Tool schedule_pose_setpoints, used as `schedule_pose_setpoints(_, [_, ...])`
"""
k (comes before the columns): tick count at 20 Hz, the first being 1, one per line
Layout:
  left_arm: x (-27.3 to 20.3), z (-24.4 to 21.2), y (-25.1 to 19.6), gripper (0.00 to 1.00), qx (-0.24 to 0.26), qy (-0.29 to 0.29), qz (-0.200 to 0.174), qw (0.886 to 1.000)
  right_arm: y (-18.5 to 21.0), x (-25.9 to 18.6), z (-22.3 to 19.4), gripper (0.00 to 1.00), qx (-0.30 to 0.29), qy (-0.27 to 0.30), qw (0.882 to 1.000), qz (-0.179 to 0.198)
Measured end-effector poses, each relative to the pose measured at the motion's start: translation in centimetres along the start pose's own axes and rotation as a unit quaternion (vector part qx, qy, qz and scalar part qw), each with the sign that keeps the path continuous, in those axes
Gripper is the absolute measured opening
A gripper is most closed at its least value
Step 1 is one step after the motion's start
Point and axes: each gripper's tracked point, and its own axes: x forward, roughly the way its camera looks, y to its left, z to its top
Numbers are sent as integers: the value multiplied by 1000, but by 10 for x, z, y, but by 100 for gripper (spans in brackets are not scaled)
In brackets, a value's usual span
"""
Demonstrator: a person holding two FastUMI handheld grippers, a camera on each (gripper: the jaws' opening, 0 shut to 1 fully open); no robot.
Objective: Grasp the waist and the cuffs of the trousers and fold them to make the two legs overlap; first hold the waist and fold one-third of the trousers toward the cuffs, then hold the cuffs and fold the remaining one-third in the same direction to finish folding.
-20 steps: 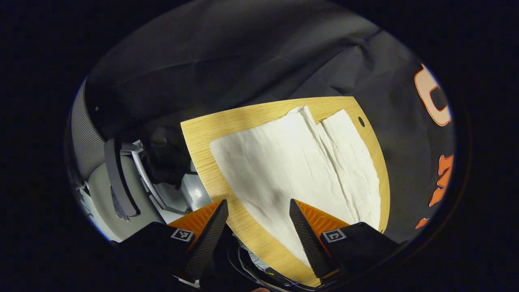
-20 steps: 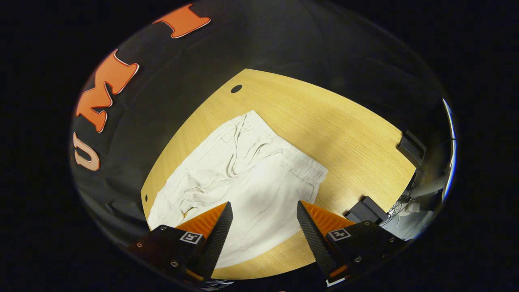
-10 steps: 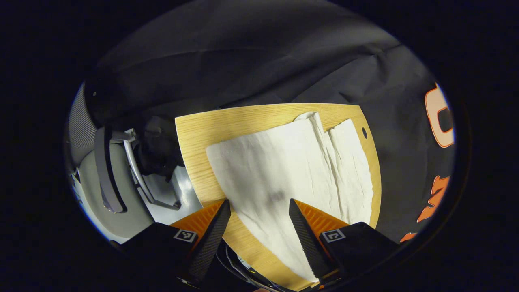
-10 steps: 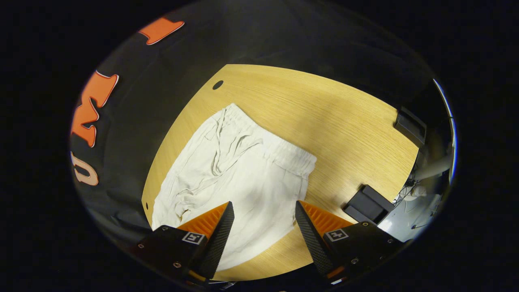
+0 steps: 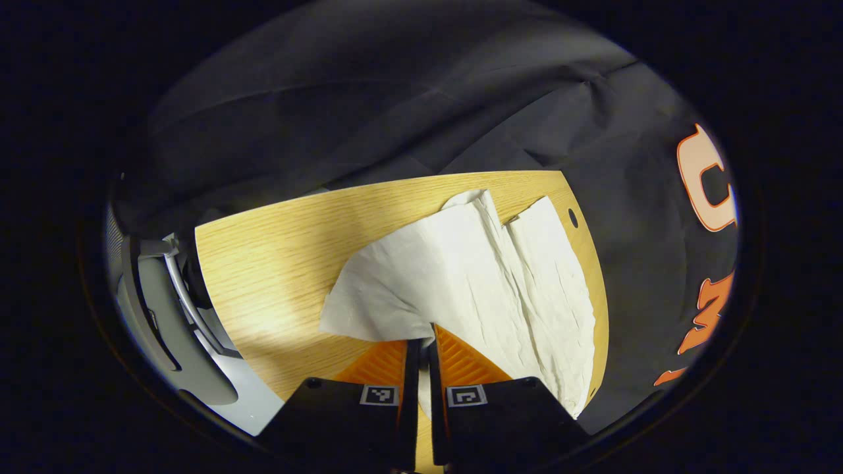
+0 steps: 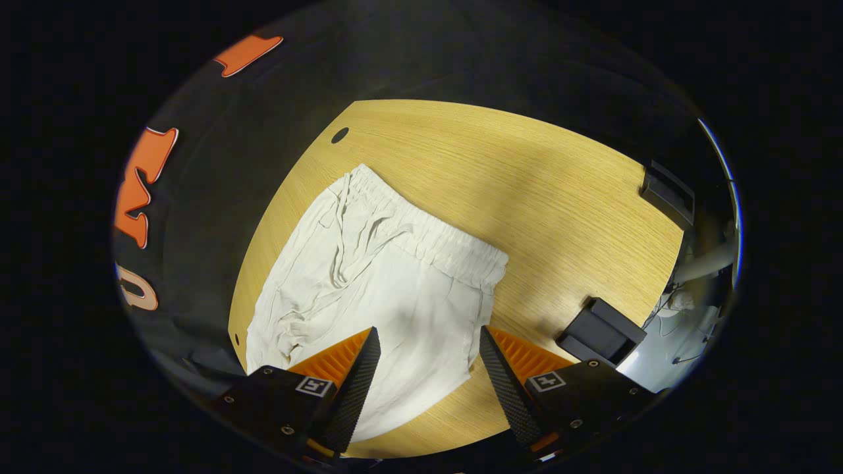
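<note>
On the wooden worktop point(image 6: 566, 197) the pale trousers point(image 6: 388, 289) lie flat, spread across the half nearest the dark cloth wall point(image 5: 369, 105), their gathered waist point(image 6: 428, 230) turned toward the bare middle of the board in the right gripper view and their two legs running away side by side in the left gripper view, with a crumpled seam between them. The left gripper point(image 5: 421, 345) has its fingers clenched on the near edge of the cloth at the cuff end, and the fabric there rises in a small peak off the wood, so both fingers appear to be pinching it. The right gripper point(image 6: 428, 359) hangs over the seat of the trousers with its fingers released and wide apart, touching nothing that I can tell. The cloth looks thin, light and quite limp: it creases readily, tents where pinched and will likely sag and drag rather than hold a line. It is not fragile, but a single pinch may slip or pull only one layer. The best holds are probably the thicker parts, the elastic waist at its outer corner for the right gripper and the hemmed cuffs for the left, taken deep enough to catch every layer. A black block point(image 6: 599, 332) sits at the worktop's edge near the waist corner
</note>
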Motion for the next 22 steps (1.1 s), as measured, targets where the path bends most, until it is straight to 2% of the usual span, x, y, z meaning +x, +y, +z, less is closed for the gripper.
schedule_pose_setpoints(1, [0, 1, 1, 9, 11, -4, 5, 1000, -2, 0, 0, 92, 2, 1, 1000, -2])
schedule_pose_setpoints(3, [0, 2, 3, 8, 30, -10, 16, 999, -8, 0, 0, 92, 8, 2, 1000, -5])
schedule_pose_setpoints(8, [-24, 9, -14, 6, 34, -20, -4, 999, -22, 7, 0, 92, 20, 3, 1000, -20])
schedule_pose_setpoints(14, [-48, 20, -44, 6, 71, -31, -15, 997, -26, 33, 4, 91, 37, -2, 999, -31])
schedule_pose_setpoints(18, [-67, 25, -58, 8, 85, -40, -30, 995, -28, 45, 23, 71, 54, -30, 997, -38])
schedule_pose_setpoints(20, [-73, 29, -61, 6, 87, -44, -30, 995, -35, 45, 23, 47, 69, -25, 996, -50])
schedule_pose_setpoints(21, [-75, 30, -62, 7, 86, -46, -29, 995, -33, 48, 27, 14, 83, -24, 995, -45])
schedule_pose_setpoints(22, [-76, 33, -63, 6, 87, -49, -30, 995, -30, 45, 27, 11, 89, -24, 995, -36])
